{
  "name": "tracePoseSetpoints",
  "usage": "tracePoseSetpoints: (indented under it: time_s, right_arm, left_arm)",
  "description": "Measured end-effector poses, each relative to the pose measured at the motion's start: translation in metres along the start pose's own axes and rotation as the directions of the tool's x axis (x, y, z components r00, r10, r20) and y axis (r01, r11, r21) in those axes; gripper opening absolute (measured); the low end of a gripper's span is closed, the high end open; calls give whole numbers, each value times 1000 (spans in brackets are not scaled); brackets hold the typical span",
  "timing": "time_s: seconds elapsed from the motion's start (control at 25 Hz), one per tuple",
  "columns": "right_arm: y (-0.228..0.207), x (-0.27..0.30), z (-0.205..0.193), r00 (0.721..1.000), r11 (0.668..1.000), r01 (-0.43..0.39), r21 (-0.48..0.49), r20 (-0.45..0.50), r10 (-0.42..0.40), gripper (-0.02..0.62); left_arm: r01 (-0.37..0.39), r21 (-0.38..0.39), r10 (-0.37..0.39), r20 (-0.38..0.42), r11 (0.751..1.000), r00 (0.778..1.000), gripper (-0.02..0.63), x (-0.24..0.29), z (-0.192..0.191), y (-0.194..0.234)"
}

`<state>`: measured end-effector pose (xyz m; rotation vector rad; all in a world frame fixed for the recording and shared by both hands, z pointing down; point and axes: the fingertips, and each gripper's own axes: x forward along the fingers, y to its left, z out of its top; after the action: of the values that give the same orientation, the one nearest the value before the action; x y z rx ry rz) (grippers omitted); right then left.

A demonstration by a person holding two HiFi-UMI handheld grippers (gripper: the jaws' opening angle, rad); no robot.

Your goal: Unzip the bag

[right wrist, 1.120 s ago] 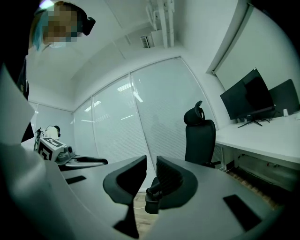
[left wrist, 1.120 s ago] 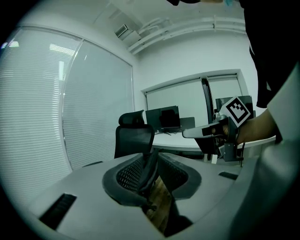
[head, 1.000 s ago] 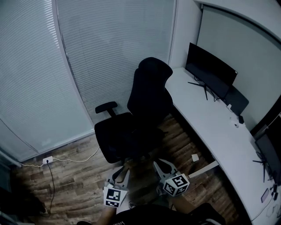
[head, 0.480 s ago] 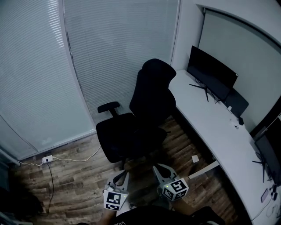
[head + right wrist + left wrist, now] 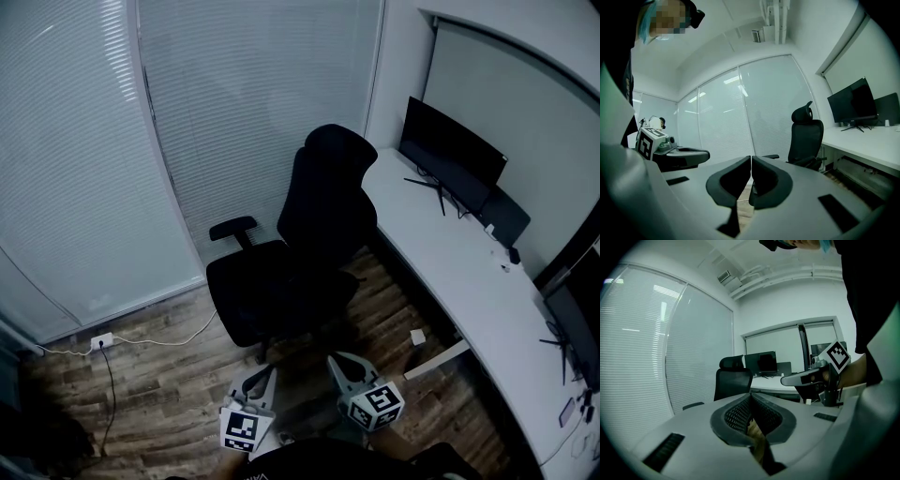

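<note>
A dark wood-plank floor carries a black swivel office chair, a small white cube beside the desk, and a white socket block with trailing cables. The long curved white desk bears a black flat monitor.

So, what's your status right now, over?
Left gripper and right gripper just closed, both empty. No bag in sight. Black chair straight ahead.
</note>
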<state>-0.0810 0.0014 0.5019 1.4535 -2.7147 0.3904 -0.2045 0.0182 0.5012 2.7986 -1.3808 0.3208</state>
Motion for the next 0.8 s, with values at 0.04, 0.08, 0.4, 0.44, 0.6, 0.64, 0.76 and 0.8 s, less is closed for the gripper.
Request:
tracePoseSetpoints:
  time_s: [0.04, 0.08, 0.4, 0.44, 0.6, 0.64, 0.76, 0.8]
  right_arm:
    - [0, 0, 0, 1000, 1000, 1, 0, 2, -1, 46]
    - [-1, -1, 1, 1000, 1000, 2, 0, 4, -2, 46]
    - [-6, -2, 2, 1000, 1000, 13, 17, 19, -13, 45]
    - [-6, -2, 2, 1000, 1000, 14, 19, 18, -14, 46]
    - [-8, -2, 1, 1000, 1000, 15, 18, 15, -15, 44]
    - [-9, -1, 1, 1000, 1000, 16, 19, 15, -16, 44]
    - [-10, 2, 2, 1000, 1000, 19, 24, 17, -19, 44]
    - [-11, 3, 3, 1000, 999, 20, 27, 17, -20, 44]
  left_arm:
    - [3, -1, -3, 2, 1000, 1000, 20, 0, 1, -1]
    - [7, 0, -7, 4, 1000, 1000, 20, 0, 1, -2]
    - [34, 7, -34, 15, 999, 999, 18, 3, 6, -5]
    - [36, 8, -36, 15, 999, 999, 18, 4, 6, -5]
    - [40, 7, -40, 11, 999, 999, 18, 6, 6, -6]
    - [41, 6, -41, 11, 999, 999, 18, 7, 6, -6]
    - [43, 5, -43, 13, 999, 999, 18, 9, 6, -3]
    - [43, 5, -43, 13, 999, 999, 18, 10, 6, -3]
